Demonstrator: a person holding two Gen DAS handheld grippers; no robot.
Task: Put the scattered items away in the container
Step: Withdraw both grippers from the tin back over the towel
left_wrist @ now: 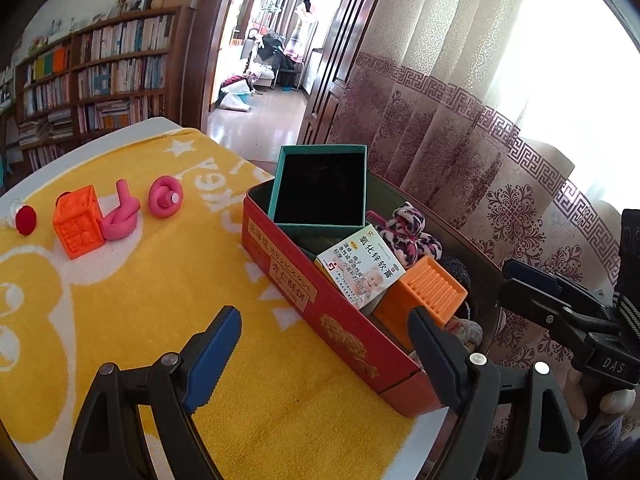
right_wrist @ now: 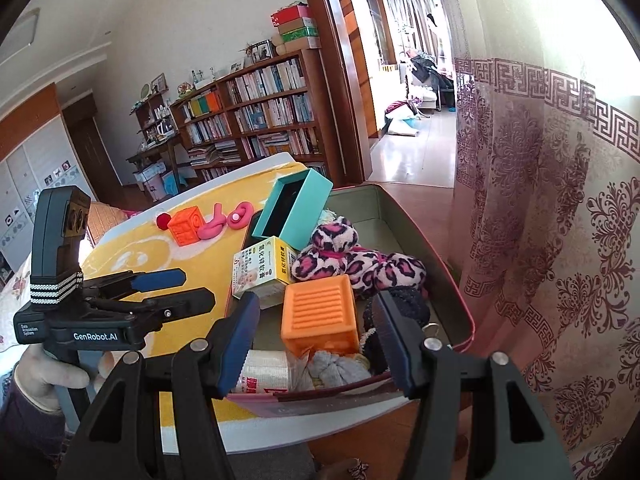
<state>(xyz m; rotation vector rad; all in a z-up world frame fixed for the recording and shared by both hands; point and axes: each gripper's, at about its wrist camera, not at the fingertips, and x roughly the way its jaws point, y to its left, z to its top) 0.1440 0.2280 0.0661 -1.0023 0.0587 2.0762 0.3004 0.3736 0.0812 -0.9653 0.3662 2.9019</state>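
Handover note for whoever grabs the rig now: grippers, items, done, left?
Left gripper: open, empty, over the yellow towel beside the red tin container.
Right gripper: open, empty, over the tin's near end.
Done, in the tin: teal open gift box, white ointment carton, leopard-print plush, ribbed orange cube.
Left, on the towel: embossed orange cube, pink knotted clay piece, pink clay ring, small red round piece.

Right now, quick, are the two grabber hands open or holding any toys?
Left gripper: open, holding nothing, above the yellow towel.
Right gripper: open, holding nothing, over the red tin.
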